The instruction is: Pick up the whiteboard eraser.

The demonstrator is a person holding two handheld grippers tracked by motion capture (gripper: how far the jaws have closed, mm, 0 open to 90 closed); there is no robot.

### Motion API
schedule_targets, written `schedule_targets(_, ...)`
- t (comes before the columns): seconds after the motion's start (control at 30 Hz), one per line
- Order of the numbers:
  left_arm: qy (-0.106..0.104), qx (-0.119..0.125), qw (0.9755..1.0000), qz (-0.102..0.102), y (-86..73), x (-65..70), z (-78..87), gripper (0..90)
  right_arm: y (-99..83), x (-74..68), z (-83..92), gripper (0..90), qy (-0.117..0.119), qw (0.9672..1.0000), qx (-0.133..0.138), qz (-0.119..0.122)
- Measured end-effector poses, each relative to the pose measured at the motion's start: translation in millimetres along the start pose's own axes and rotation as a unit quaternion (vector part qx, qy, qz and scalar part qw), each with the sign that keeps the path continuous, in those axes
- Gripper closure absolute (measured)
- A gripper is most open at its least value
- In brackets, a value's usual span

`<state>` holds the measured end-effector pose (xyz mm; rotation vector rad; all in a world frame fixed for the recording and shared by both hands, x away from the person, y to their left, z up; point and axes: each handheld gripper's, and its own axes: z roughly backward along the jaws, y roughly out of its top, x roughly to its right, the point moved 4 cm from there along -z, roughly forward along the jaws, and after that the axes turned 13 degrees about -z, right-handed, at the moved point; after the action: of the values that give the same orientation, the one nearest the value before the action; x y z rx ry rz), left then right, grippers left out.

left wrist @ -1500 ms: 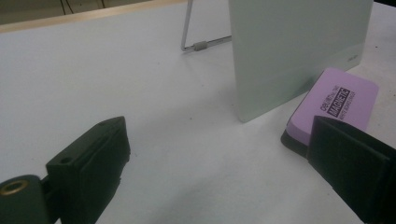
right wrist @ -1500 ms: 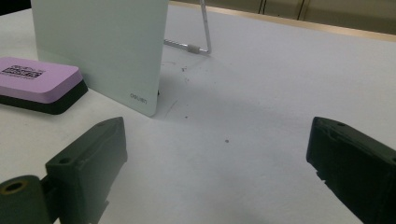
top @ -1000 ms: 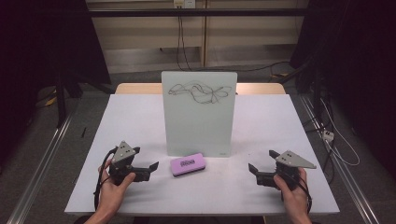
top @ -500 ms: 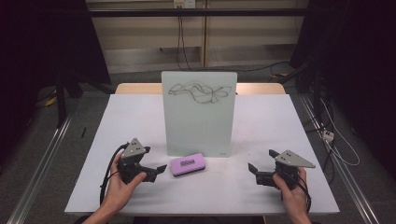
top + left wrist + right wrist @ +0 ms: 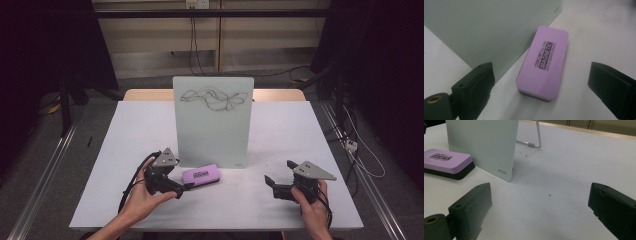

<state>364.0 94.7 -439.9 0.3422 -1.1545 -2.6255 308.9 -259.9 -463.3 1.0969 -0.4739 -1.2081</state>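
A purple magnetic board eraser (image 5: 201, 175) lies flat on the white table (image 5: 300, 130), just in front of an upright whiteboard (image 5: 212, 122) that bears a black scribble (image 5: 215, 97). My left gripper (image 5: 182, 187) is open right at the eraser's left end. In the left gripper view the eraser (image 5: 544, 62) lies just ahead of the spread jaws of the left gripper (image 5: 541, 75), beside the board (image 5: 486, 27). My right gripper (image 5: 272, 184) rests open near the front right, nothing between its jaws. The right gripper view has that gripper (image 5: 540, 192), the eraser (image 5: 446, 160) and the board (image 5: 484, 142).
A wire stand (image 5: 537, 137) props the whiteboard from behind. A wooden strip (image 5: 150, 95) borders the table's far edge. Cables and metal rails run along the floor beyond and beside the table.
My left gripper has moved right across the table until its jaws reach the eraser's left end. The right gripper, the eraser and the board have stayed put.
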Motion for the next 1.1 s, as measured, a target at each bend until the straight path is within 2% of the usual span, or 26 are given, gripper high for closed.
schedule_targets(0.07, -0.007, -0.007, 0.9998, -0.015, 5.9, 1.2, -4.2, 7.9, 0.4, 0.6, 1.2, 5.1, 0.001, 1.0, 0.003, 0.001)
schedule_targets(0.1, -0.007, -0.026, 0.999, -0.035, 8.8, 2.5, -7.5, 9.6, 0.3, 1.1, 1.2, 5.1, -0.001, 1.0, 0.002, 0.0)
schedule_targets(0.13, -0.02, -0.035, 0.9983, -0.042, 10.8, 4.1, -12.2, 9.6, 0.3, 1.1, 1.2, 5.1, -0.001, 1.0, 0.002, 0.0)
schedule_targets(0.17, -0.022, -0.035, 0.9984, -0.038, 13.4, 6.1, -16.6, 8.6, 0.4, 0.6, 0.8, 5.1, -0.004, 1.0, 0.002, 0.003)
schedule_targets(0.23, -0.026, -0.045, 0.9972, -0.055, 17.1, 7.8, -22.4, 9.3, 0.3, -1.0, 0.8, 5.1, -0.001, 1.0, 0.001, 0.003)
schedule_targets(0.27, -0.029, -0.043, 0.9973, -0.053, 18.5, 8.7, -25.6, 9.3, 0.3, -1.0, 0.8, 5.1, -0.001, 1.0, 0.001, 0.003)
schedule_targets(0.33, -0.023, -0.053, 0.9964, -0.062, 21.6, 7.7, -27.4, 9.2, 0.0, -2.2, 0.9, 5.2, 0.0, 1.0, 0.0, 0.007)
schedule_targets(0.37, -0.03, -0.043, 0.9969, -0.059, 22.7, 7.6, -29.7, 9.4, 0.1, -2.4, 1.1, 5.1, 0.001, 1.0, 0.0, 0.008)
schedule_targets(0.4, -0.03, -0.046, 0.9967, -0.06, 23.8, 6.8, -30.3, 9.3, 0.1, -2.5, 1.0, 5.2, 0.001, 1.0, 0.0, 0.007)
schedule_targets(0.43, -0.024, -0.062, 0.9952, -0.072, 24.8, 5.7, -29.8, 8.9, 0.0, -2.2, 0.8, 5.2, 0.0, 1.0, 0.0, 0.007)
schedule_targets(0.47, -0.035, -0.058, 0.9953, -0.07, 25.5, 5.5, -32.1, 9.3, 0.0, -2.1, 0.6, 5.1, 0.0, 1.0, 0.0, 0.007)
schedule_targets(0.5, -0.048, -0.065, 0.9942, -0.071, 26.0, 5.5, -33.1, 9.0, 0.0, -1.9, 0.6, 5.1, 0.0, 1.0, -0.001, 0.007)
schedule_targets(0.53, -0.042, -0.06, 0.9951, -0.066, 26.7, 6.1, -35.3, 10.3, 0.1, -2.2, 0.6, 5.1, 0.001, 1.0, 0.0, 0.008)
schedule_targets(0.6, -0.049, -0.071, 0.9936, -0.073, 27.2, 4.5, -36.2, 10.7, 0.0, -2.5, 0.7, 5.2, 0.0, 1.0, 0.0, 0.009)
schedule_targets(0.63, -0.045, -0.067, 0.9938, -0.077, 27.1, 3.4, -38.2, 11.1, -0.1, -2.8, 0.7, 5.1, 0.001, 0.9999, -0.001, 0.01)
schedule_targets(0.67, -0.057, -0.08, 0.9913, -0.088, 26.9, 0.3, -36.8, 12.2, -0.2, -3.1, 0.7, 5.2, 0.002, 0.9999, -0.001, 0.01)
schedule_targets(0.7, -0.048, -0.07, 0.9933, -0.078, 27.6, 0.7, -38.3, 14.2, -0.4, -3.3, 0.6, 5.2, 0.002, 0.9999, -0.002, 0.01)
schedule_targets(0.8, -0.043, -0.06, 0.9945, -0.074, 29.3, -1.4, -38.0, 16.0, -0.6, -3.0, 0.2, 5.1, 0.002, 0.9999, -0.003, 0.01)
schedule_targets(0.83, -0.051, -0.07, 0.9928, -0.082, 28.6, -0.8, -38.5, 16.5, -0.6, -3.1, 0.1, 5.2, 0.003, 1.0, -0.002, 0.009)
schedule_targets(0.9, -0.062, -0.079, 0.9913, -0.085, 26.5, 0.1, -40.4, 17.1, -0.6, -3.1, -0.1, 5.1, 0.003, 0.9999, -0.003, 0.01)
schedule_targets(0.93, -0.06, -0.082, 0.9914, -0.083, 25.3, 0.6, -43.0, 17.1, -0.7, -3.3, -0.3, 5.1, 0.003, 0.9999, -0.003, 0.009)
schedule_targets(0.97, -0.063, -0.087, 0.9901, -0.09, 24.4, 0.2, -45.1, 17.0, -0.7, -3.6, -0.3, 5.2, 0.005, 0.9999, -0.003, 0.01)
schedule_targets(1.0, -0.059, -0.094, 0.9899, -0.088, 23.2, 0.3, -47.1, 17.0, -0.7, -4.0, -0.4, 5.2, 0.005, 0.9999, -0.003, 0.01)
schedule_targets(1.1, -0.061, -0.098, 0.9891, -0.091, 21.5, -1.2, -51.7, 17.1, -0.7, -4.3, -0.4, 5.2, 0.006, 0.9999, -0.003, 0.012)
